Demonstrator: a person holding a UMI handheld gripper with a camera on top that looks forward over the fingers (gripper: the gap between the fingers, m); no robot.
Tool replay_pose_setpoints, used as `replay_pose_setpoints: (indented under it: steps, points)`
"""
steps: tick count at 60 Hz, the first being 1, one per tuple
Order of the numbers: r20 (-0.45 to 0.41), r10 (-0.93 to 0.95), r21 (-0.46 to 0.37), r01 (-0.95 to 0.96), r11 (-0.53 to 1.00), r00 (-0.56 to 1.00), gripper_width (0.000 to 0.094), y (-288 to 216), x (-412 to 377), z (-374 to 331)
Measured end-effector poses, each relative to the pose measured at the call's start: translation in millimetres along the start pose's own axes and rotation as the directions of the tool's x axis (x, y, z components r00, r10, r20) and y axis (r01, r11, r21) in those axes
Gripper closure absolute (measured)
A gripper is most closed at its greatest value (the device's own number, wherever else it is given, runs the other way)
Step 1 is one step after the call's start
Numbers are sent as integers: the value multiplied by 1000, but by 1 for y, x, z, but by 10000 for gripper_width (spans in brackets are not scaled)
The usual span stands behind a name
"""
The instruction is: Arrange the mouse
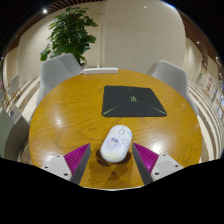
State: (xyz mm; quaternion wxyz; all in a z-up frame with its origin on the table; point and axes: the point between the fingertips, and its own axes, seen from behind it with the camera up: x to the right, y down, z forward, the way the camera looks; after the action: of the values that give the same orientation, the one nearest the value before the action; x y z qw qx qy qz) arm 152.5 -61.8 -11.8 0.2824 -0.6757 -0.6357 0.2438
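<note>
Between the open tongs (112,160), mouse (116,143), table (60,115) edge near.

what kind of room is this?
Probably an office meeting room or lounge: a round wooden table ringed by grey chairs, a potted plant behind. A white mouse lies between the open gripper fingers, near a black mouse pad.

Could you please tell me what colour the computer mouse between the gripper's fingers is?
White; the small rounded computer mouse shows best in the gripper view.
</note>
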Motion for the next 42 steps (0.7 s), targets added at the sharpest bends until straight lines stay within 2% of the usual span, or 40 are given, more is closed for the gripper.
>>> replay_pose_setpoints:
  steps: [12,18,25,29,42]
  points:
    - [16,30,8,-31,1000,999,70,-18,-4,18]
    - [20,25,8,-25,1000,999,128,-23,-9,25]
    - [26,15,3,-15,1000,1000,264,-26,-13,26]
    - [32,6,0,-6,1000,999,407,-28,-16,31]
    - [44,-21,-22,21,1000,999,530,-29,-18,26]
